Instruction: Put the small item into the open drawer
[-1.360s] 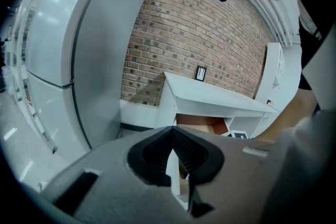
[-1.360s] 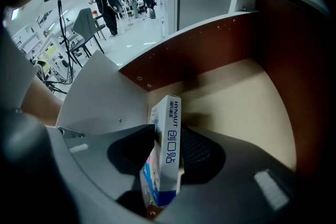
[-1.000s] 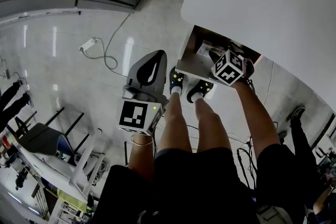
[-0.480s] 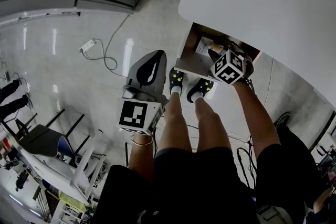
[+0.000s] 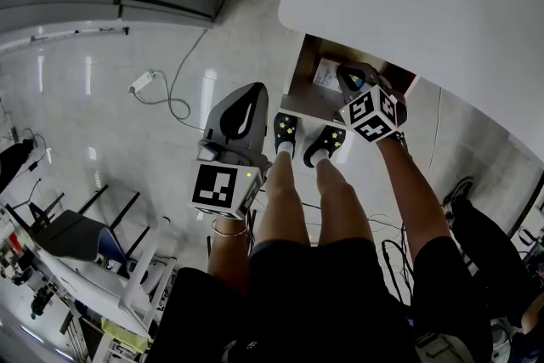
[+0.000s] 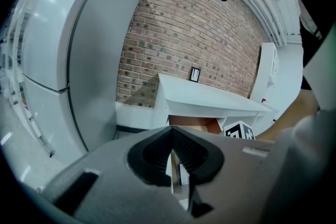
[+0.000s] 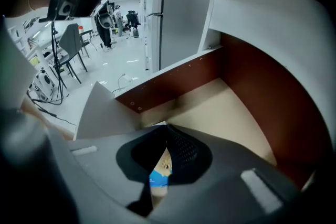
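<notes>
My right gripper [image 7: 167, 134] is inside the open drawer [image 7: 236, 113]. Its jaws are closing to a full clench, the ribbed pads meet at the tips, and I see nothing pressed between them. The small item, a packet [image 7: 160, 176], shows only as a sliver through the slit below the pads. It lies just beyond and under the tips on the drawer's pale floor, so by my reading it is already in the drawer and not in my grip. I judge it to be a thin, light sachet or small carton. It should be soft enough to crease and a little slick on that smooth floor, so it may skate away from a poor pinch. If I had to lift it again, I would come down with the jaws well apart and astride its short width. I would close on the edges near its middle, not on a corner, and press gently. Its print is blue with a yellowish patch, and I can read no words or brand on it. My left gripper [image 6: 172, 134] hangs low and far from the drawer. Its jaws are clenched with nothing between them, and they point toward the white table [image 6: 210, 99]. The only other markings are the black-and-white squares on the gripper cubes and a small dark sign beyond the left jaws, too small to read.
</notes>
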